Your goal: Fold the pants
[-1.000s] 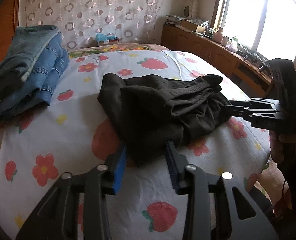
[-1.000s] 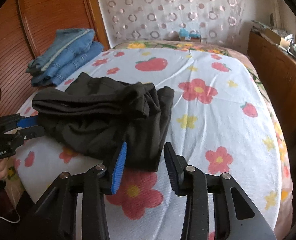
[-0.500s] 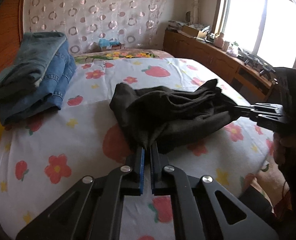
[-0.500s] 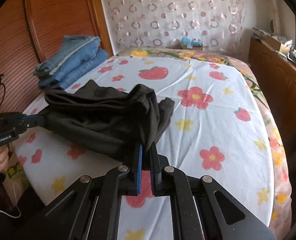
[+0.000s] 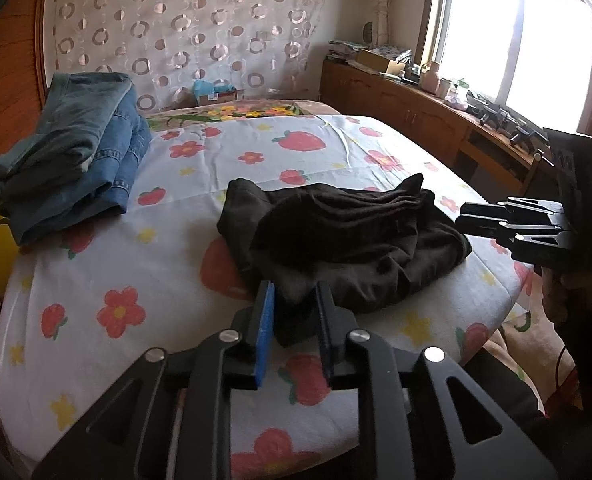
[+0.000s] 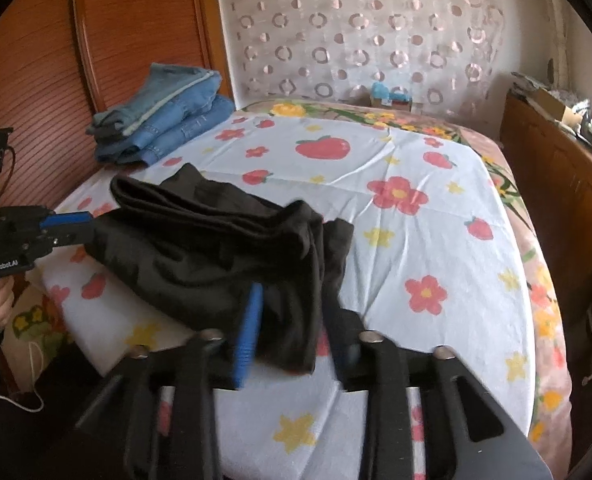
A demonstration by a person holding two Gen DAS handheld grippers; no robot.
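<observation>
The black pants (image 5: 348, 240) are lying in a loose heap on the bed (image 5: 144, 240), near its front edge. Half a second ago both claws were clenched tight on the cloth and the pants were lifted a little. Now the heap has been let back down onto the sheet.

The jaws of the left claw (image 5: 294, 320) have just been opening. A corner of the pants is between its blue pads, but the pads are no longer pressed on it. The jaws of the right claw (image 6: 296, 328) have just been opening too. A fold of the pants hangs between them, and it looks let go as well, though that picture is a bit blurred.

So the pants are judged to be freed by both claws. The heap is still bunched and crooked, so a tidy fold is not yet made and a new grip is likely needed.

Folded blue jeans (image 5: 68, 152) are stacked at the far left of the bed, well apart from the pants.
</observation>
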